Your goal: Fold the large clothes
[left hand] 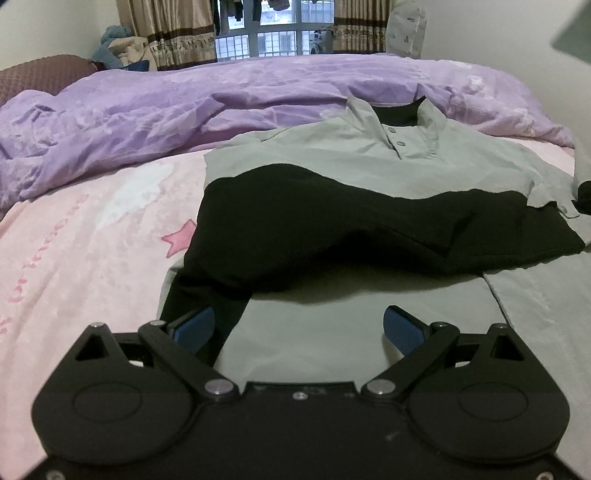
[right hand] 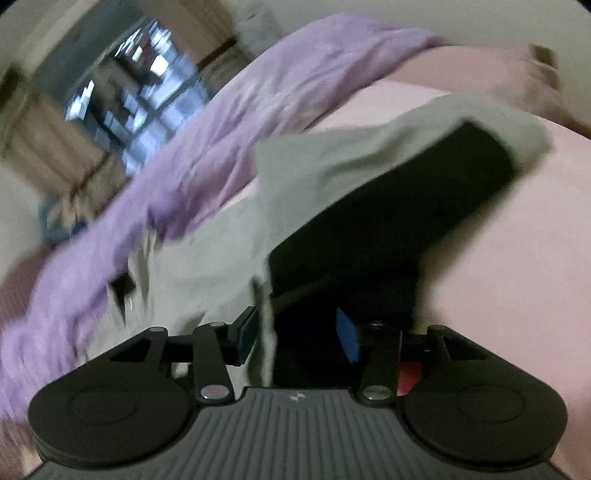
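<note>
A grey and black polo shirt [left hand: 332, 155] lies on the pink bed sheet [left hand: 74, 258], collar [left hand: 399, 122] at the far end. A black fold [left hand: 332, 229] lies across its middle. My left gripper [left hand: 299, 328] hovers low over the shirt's near grey part, open wide, with nothing pinched between its blue pads [left hand: 195, 328]. The right wrist view is blurred and tilted. There my right gripper [right hand: 297, 336] is open, and an edge of the grey and black shirt [right hand: 332, 166] hangs loosely in the gap between its pads [right hand: 347, 339].
A crumpled purple duvet [left hand: 184, 110] is heaped across the far half of the bed. Behind it are a maroon pillow [left hand: 37, 74], curtains and a barred window [left hand: 273, 33]. Pink sheet [right hand: 517, 277] stretches to the right of the shirt in the right wrist view.
</note>
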